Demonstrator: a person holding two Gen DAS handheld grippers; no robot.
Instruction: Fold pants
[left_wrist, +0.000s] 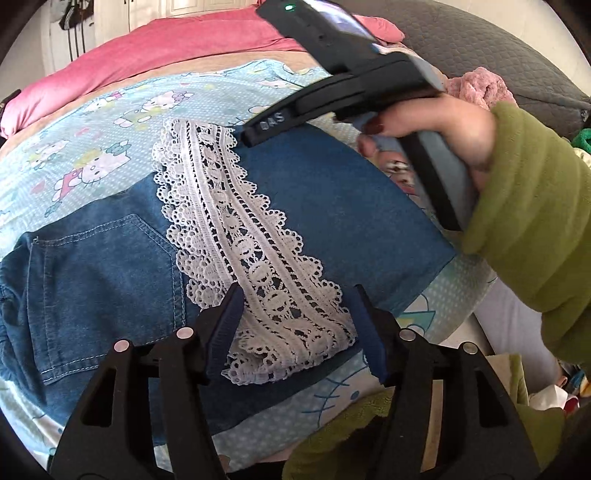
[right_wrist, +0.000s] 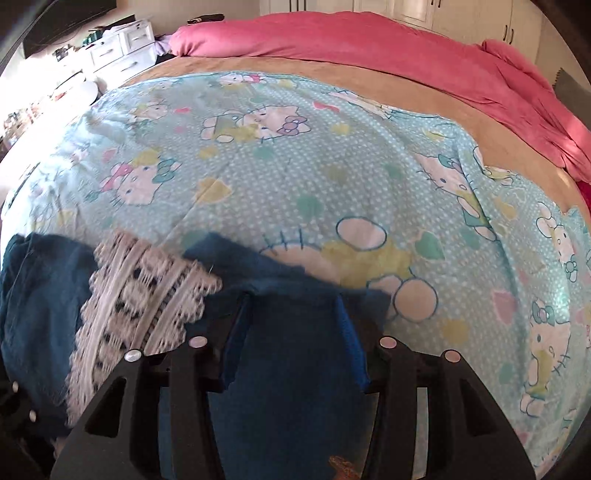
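Lying folded: pants (left_wrist: 325, 206), blue denim, centre of the left wrist frame, on the bed sheet (left_wrist: 92, 122); back pocket (left_wrist: 99, 280) at lower left of that frame.
Lace trim (left_wrist: 236, 236): white, running diagonally across the denim from upper centre to lower centre; near end between the left jaws.
Left gripper (left_wrist: 295, 328): bottom centre of its own frame, jaws released, parted on either side of the lace end; pads not pressing on the cloth.
Right gripper (right_wrist: 291, 339): bottom centre of its own frame, jaws released, apart over plain blue denim; nothing clamped; view blurred at lower left.
Right gripper, seen from the left wrist (left_wrist: 258, 129): upper right of the frame, tips just above the far edge of the pants.
Right hand (left_wrist: 443, 129): wrapped around the gripper handle, green sleeve (left_wrist: 532, 214) at right edge.
Bed sheet, right wrist view (right_wrist: 295, 166): light blue, cartoon cat print, filling the middle of the frame.
Pink blanket (right_wrist: 369, 40): across the top of the frame, behind the sheet.
White drawers (right_wrist: 122, 44): upper left, beside the bed.
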